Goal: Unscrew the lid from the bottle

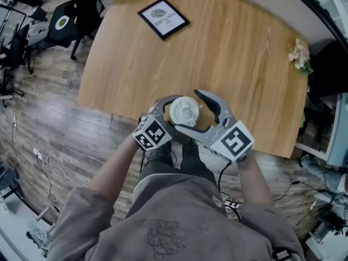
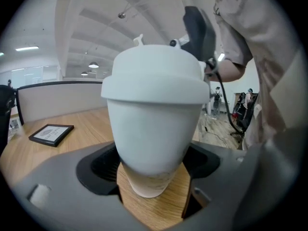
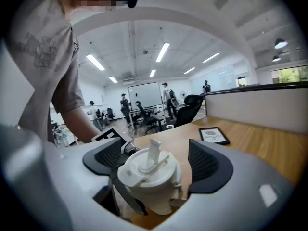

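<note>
Bottle (image 1: 185, 111) is well apart from a framed print (image 1: 163, 18) reading "NATURE".

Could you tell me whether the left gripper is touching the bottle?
Touching. In the left gripper view, the left gripper presses both pads against the bottle, below its lid.

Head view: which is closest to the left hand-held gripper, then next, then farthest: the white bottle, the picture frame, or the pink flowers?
1. The white bottle, right between the jaws of the left hand-held gripper, at the near edge of the table.
2. The picture frame, lying flat at the far side.
3. The pink flowers, off at the far right edge.
</note>
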